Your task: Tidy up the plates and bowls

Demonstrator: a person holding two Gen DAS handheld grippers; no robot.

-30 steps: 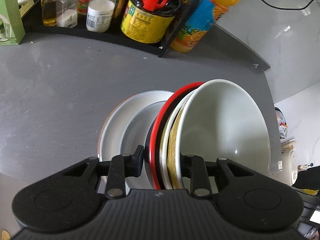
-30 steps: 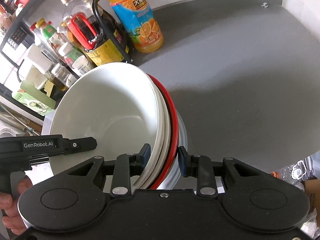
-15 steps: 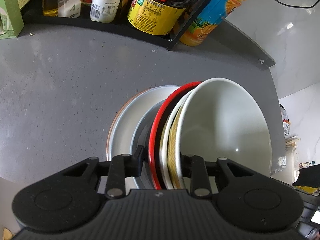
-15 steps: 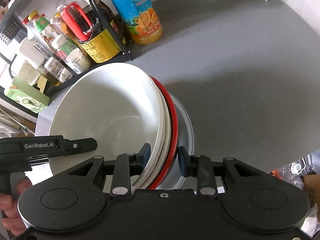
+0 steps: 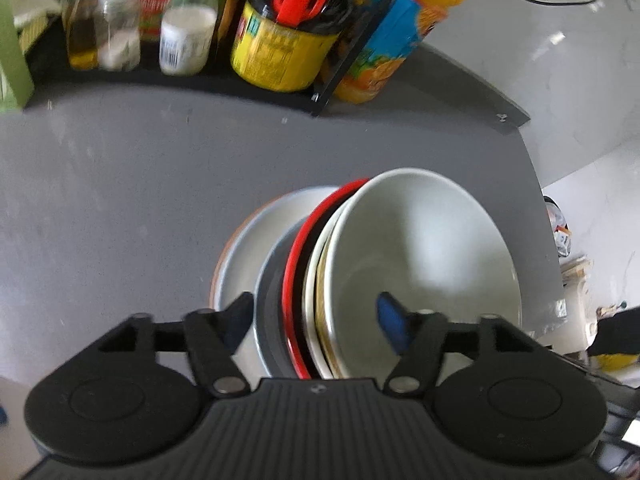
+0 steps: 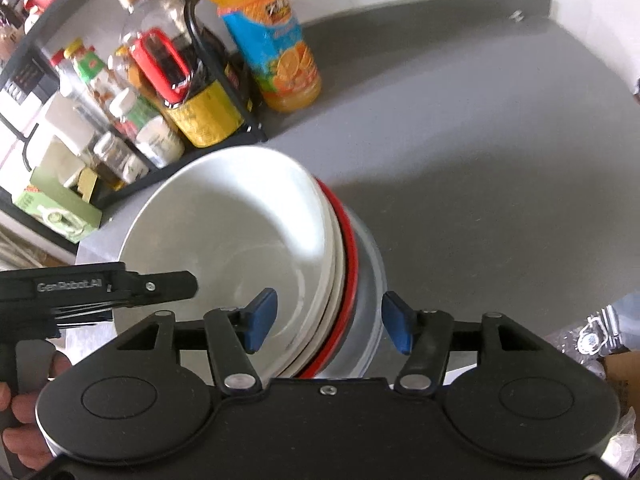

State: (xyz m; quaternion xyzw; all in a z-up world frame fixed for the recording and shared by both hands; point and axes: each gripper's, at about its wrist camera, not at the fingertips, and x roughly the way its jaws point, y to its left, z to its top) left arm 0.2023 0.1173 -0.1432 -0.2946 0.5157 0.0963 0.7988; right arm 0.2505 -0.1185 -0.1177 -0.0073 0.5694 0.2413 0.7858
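White ceramic bowl (image 5: 424, 264) tops the nested stack on the grey counter (image 5: 120, 184), sitting between both tongs; left gripper (image 5: 316, 320) and right gripper (image 6: 326, 322) have just sprung wide, empty, so the stack looks delivered.

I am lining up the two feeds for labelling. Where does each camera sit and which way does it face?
Left wrist: on the left gripper, looking down its open fingers at the nested stack topped by a white ceramic bowl; condiment rack beyond.
Right wrist: on the right gripper, facing the same bowl from its other side; the left gripper and a hand show.
Shared: the bowl stack, the orange juice bottle, the grey countertop.
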